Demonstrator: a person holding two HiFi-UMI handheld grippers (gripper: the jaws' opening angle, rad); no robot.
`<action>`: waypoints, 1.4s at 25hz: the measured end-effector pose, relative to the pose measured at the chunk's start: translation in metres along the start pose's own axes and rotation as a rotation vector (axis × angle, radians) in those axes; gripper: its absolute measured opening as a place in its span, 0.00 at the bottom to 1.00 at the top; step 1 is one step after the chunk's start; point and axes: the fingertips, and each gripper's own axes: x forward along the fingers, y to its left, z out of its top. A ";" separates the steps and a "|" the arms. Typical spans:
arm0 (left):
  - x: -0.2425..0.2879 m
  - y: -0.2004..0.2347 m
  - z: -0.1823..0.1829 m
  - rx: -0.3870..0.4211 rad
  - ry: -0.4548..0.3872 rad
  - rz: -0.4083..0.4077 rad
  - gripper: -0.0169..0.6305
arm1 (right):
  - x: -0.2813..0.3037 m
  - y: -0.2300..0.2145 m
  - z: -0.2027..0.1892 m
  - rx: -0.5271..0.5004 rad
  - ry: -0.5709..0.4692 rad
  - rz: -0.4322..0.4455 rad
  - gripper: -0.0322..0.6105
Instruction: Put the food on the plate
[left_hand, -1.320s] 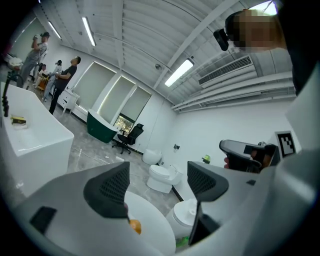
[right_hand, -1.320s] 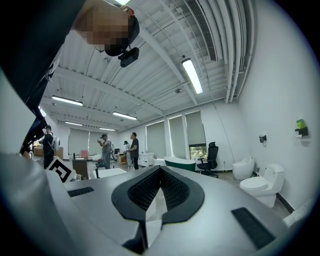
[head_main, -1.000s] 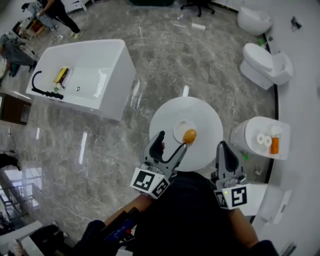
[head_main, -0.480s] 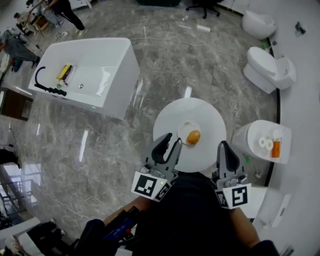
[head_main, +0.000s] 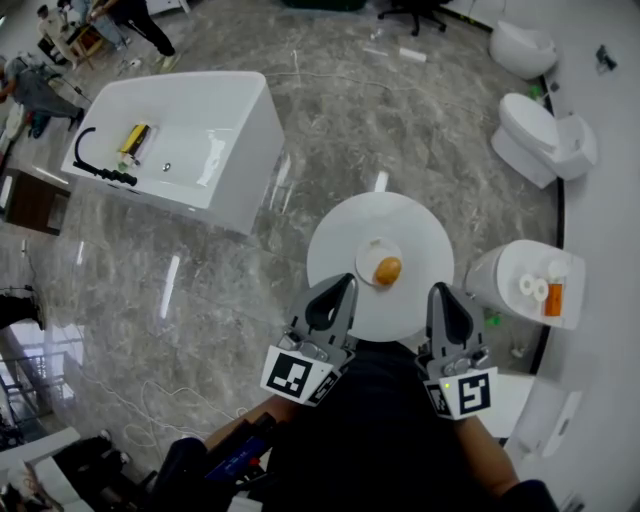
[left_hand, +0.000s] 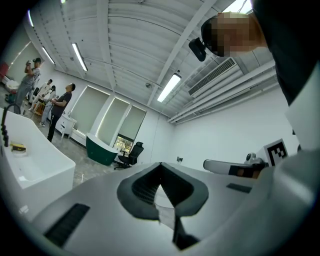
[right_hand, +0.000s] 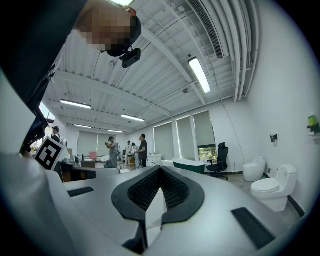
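Food on the plate, both grippers shut and empty

The golden-brown food (head_main: 387, 270) sits on the small white plate (head_main: 366, 253) at the middle of the round white table (head_main: 335, 240). The left gripper (head_main: 343, 283) hovers at the table's near edge; its jaws have just closed together with nothing between them. The right gripper (head_main: 439, 293) is beside it, jaws also together and holding nothing. Both are apart from the plate.
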 end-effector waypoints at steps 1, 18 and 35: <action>0.000 -0.001 0.000 0.005 -0.002 0.005 0.03 | -0.001 -0.001 0.000 -0.005 -0.002 0.002 0.06; 0.017 -0.032 -0.019 0.067 0.013 0.117 0.03 | -0.015 -0.027 -0.007 0.001 0.017 0.091 0.06; 0.028 -0.038 -0.030 0.115 0.038 0.129 0.03 | 0.001 -0.021 -0.018 0.025 0.054 0.112 0.06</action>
